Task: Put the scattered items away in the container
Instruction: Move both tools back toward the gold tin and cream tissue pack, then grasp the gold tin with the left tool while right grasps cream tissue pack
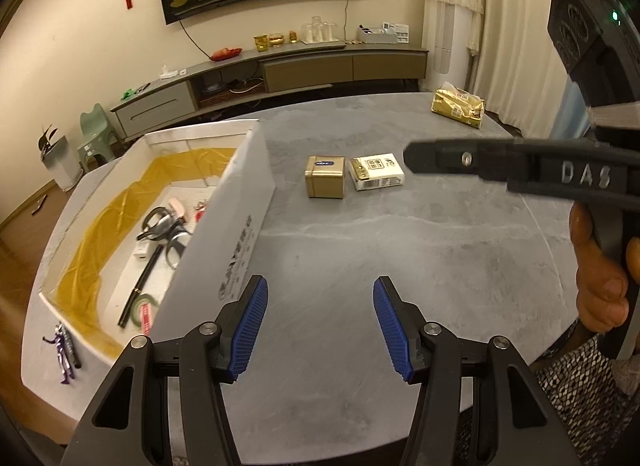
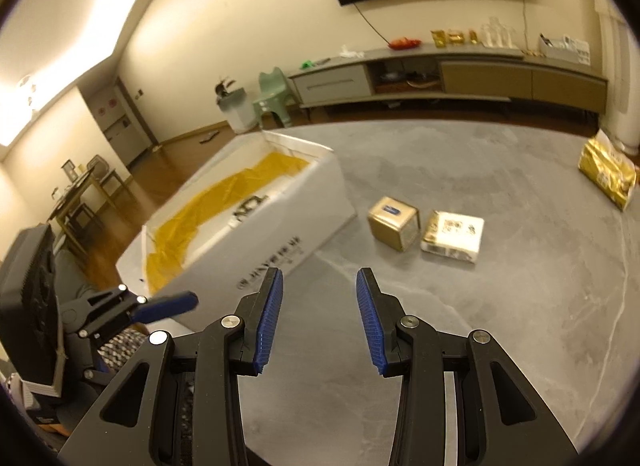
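A white box [image 1: 224,234] lined with yellow cloth stands at the left of the grey table [image 1: 380,250]; scissors, a pen and tape rolls lie inside. On the table sit a small gold tin [image 1: 325,176] and a white-and-gold packet [image 1: 376,176], side by side. My left gripper [image 1: 320,298] is open over bare table, next to the box wall. In the right wrist view my right gripper [image 2: 319,290] is open and empty, with the gold tin [image 2: 394,222] and packet [image 2: 454,236] ahead and the box [image 2: 256,234] to the left.
A gold foil bag [image 1: 458,104] lies at the table's far right edge. A purple toy figure and a dark pen [image 1: 64,346] lie left of the box. The other gripper's body [image 1: 560,173] and a hand [image 1: 600,274] fill the right side. A low cabinet [image 1: 280,69] lines the wall.
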The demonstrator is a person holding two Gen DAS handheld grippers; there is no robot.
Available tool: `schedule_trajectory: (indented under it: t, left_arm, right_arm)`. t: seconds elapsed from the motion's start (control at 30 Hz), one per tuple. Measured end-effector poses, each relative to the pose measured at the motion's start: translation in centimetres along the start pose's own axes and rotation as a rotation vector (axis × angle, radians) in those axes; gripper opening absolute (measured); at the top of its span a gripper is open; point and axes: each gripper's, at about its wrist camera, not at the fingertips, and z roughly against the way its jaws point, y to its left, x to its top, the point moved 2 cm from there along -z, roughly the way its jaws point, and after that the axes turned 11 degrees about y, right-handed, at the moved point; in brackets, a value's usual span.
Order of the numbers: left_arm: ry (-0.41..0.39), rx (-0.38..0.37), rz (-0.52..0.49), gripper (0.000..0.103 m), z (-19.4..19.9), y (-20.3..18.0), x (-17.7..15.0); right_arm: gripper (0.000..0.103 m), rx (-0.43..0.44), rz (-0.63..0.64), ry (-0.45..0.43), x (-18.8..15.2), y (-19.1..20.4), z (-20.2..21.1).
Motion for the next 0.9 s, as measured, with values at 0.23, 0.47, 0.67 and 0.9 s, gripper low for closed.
schedule_trajectory:
  t: [0.23,0.47,0.67,0.9]
  left_arm:
    - [0.011,-0.049,0.017,0.057,-3.1,-0.6,3.4]
    - [0.012,-0.064,0.004,0.061,-6.9,-1.0,7.6]
    - [0.025,-0.057,-0.003,0.061,-10.8,-0.5,10.3]
    - [0.04,-0.07,0.011,0.062,-14.9,0.6,13.0]
  right_arm:
    - [0.041,-0.049,-0.054,0.027,0.2,-3.3,-1.1]
    - [0.045,-0.122,-0.168,0.074,0.8,-8.4,-3.3]
    - [0.05,-0.132,-0.194,0.099,2.4,-10.2,-5.9]
    - [0.056,-0.146,-0.234,0.104,4.5,-12.6,-8.5]
